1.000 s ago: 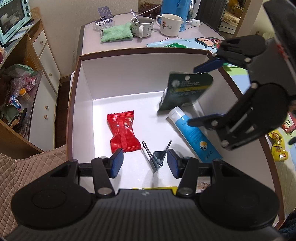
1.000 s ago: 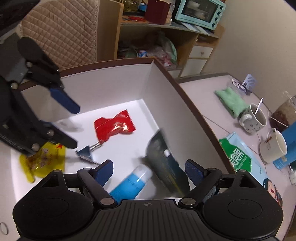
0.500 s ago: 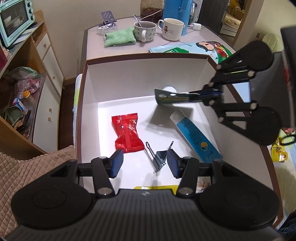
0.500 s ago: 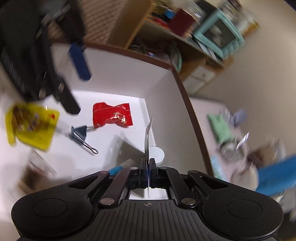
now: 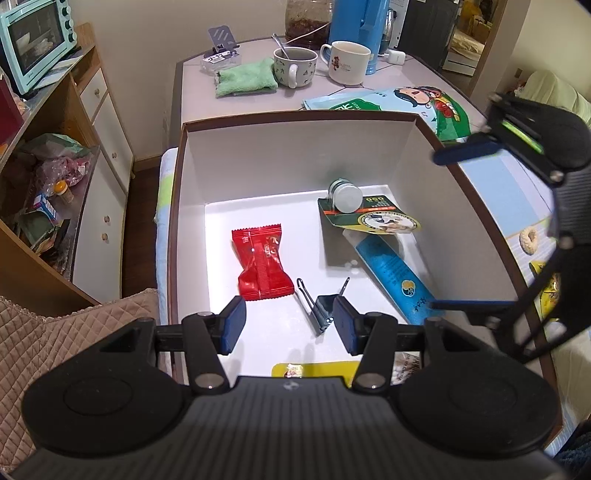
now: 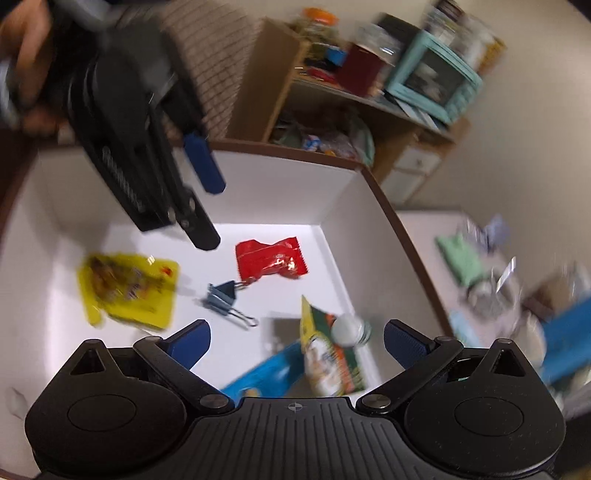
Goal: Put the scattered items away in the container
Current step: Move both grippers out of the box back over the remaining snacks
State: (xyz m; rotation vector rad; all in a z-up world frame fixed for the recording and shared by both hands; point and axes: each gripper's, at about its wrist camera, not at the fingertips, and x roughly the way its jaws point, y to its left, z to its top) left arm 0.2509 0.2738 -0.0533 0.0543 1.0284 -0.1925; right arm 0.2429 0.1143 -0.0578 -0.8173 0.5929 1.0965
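Observation:
A white box with a brown rim (image 5: 295, 117) (image 6: 384, 214) holds a red candy packet (image 5: 263, 263) (image 6: 271, 259), a blue binder clip (image 5: 321, 308) (image 6: 223, 295), a blue tube (image 5: 397, 277) (image 6: 262, 376), a yellow snack packet (image 5: 314, 369) (image 6: 129, 288) and a green carded item with a white cap (image 5: 367, 216) (image 6: 332, 354) lying on the tube's top. My left gripper (image 5: 286, 326) (image 6: 205, 206) hovers open over the box's near end. My right gripper (image 6: 295, 345) (image 5: 467, 227) hangs open and empty above the box's right wall.
Behind the box a table carries two mugs (image 5: 295, 66), a green cloth (image 5: 245, 77), a blue flask (image 5: 354, 26) and a green snack bag (image 5: 399, 105). A wooden cabinet (image 5: 74, 155) with a teal oven (image 5: 35, 40) stands left. A patterned mat (image 5: 517, 206) lies right.
My right gripper, shut on the green carded item half a second ago, has opened and pulled back. The item now lies in the box. My left gripper stays open in place.

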